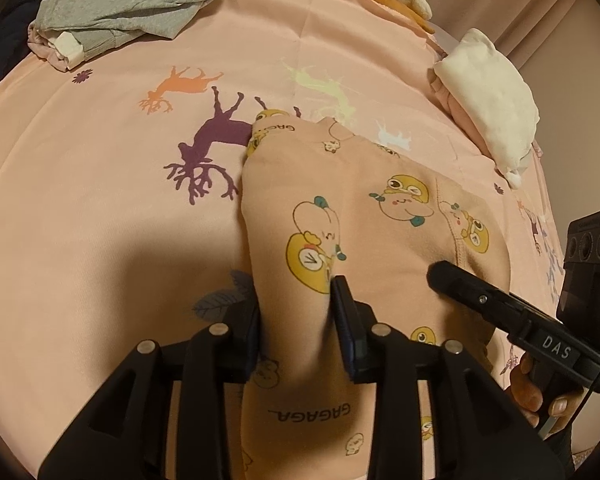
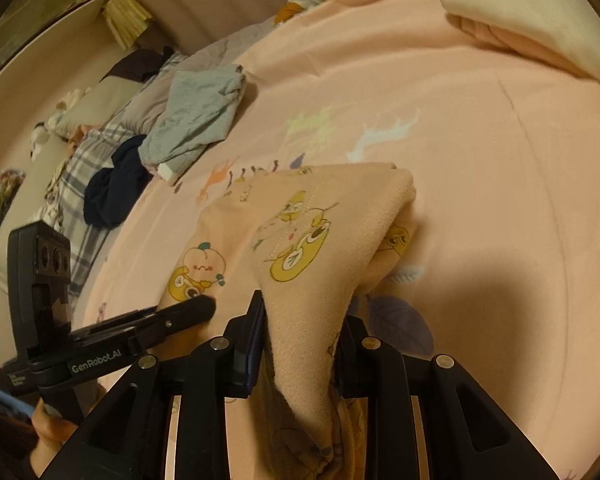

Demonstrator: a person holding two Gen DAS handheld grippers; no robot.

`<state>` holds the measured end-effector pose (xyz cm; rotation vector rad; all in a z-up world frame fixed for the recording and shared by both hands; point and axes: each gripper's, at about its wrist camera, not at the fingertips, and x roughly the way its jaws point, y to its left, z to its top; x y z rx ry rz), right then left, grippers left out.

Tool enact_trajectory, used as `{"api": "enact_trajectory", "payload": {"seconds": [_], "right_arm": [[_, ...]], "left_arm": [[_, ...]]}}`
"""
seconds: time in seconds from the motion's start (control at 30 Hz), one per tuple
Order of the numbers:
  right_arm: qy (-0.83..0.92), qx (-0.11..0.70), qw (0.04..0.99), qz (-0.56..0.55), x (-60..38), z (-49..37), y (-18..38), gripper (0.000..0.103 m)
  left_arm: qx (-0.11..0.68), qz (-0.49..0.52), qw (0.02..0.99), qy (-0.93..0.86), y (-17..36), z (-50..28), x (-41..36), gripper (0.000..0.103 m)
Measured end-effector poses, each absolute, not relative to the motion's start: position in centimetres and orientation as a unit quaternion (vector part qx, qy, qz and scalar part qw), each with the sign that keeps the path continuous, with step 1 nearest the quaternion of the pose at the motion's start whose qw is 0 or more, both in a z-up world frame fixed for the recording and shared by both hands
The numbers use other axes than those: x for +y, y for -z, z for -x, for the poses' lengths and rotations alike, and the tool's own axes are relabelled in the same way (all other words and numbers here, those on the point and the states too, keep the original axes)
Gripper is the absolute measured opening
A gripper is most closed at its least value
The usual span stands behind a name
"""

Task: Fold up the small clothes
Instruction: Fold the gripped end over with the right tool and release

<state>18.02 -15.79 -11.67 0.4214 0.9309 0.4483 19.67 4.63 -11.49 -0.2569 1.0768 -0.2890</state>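
The left gripper [image 1: 298, 322] and right gripper [image 2: 304, 336] both pinch the peach cartoon garment [image 1: 364, 216] lying on the pink bedsheet [image 1: 100, 208] — carry both edges forward evenly, keeping corners aligned; beyond it, a grey garment [image 1: 128, 0].

Pink deer-print bedsheet [image 1: 100, 208] w/ plaid blanket [image 2: 88, 152] at edge.

Bed [image 1: 100, 200] covered by a pink sheet printed with deer silhouettes. Lying on it: a peach cartoon-print garment [image 1: 380, 216] (centre), a crumpled grey garment [image 1: 128, 4], a dark navy item [image 2: 116, 196], and a folded cream-and-pink pile [image 1: 496, 108].
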Motion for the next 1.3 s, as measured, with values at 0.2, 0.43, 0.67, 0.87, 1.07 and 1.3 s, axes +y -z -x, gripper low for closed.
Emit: {"api": "enact_trajectory", "payload": {"seconds": [0.2, 0.43, 0.67, 0.87, 1.07, 1.3], "right_arm": [[-0.204, 0.451, 0.839, -0.226, -16.8, -17.8, 12.3, 0.035], [-0.182, 0.44, 0.853, -0.213, -17.9, -16.9, 11.4, 0.04], [-0.132, 0.406, 0.888, -0.171, -18.9, -16.3, 8.9, 0.04], [-0.107, 0.357, 0.921, -0.115, -18.5, -16.1, 6.3, 0.04], [-0.182, 0.361, 0.907, -0.122, -16.3, -17.6, 6.3, 0.026], [-0.144, 0.429, 0.886, -0.1, -14.5, -21.3, 10.2, 0.023]], "left_arm": [[0.503, 0.096, 0.851, 0.112, 11.5, -19.3, 4.6, 0.053], [0.491, 0.074, 0.863, 0.091, 11.2, -18.3, 5.3, 0.062], [0.483, 0.06, 0.87, 0.079, 10.8, -16.6, 6.7, 0.062], [0.468, 0.053, 0.879, 0.07, 9.5, -15.4, 7.8, 0.051], [0.456, 0.057, 0.88, 0.118, 8.3, -14.4, 6.4, 0.025], [0.472, 0.028, 0.867, 0.157, 10.1, -14.2, 3.7, 0.02]]}}
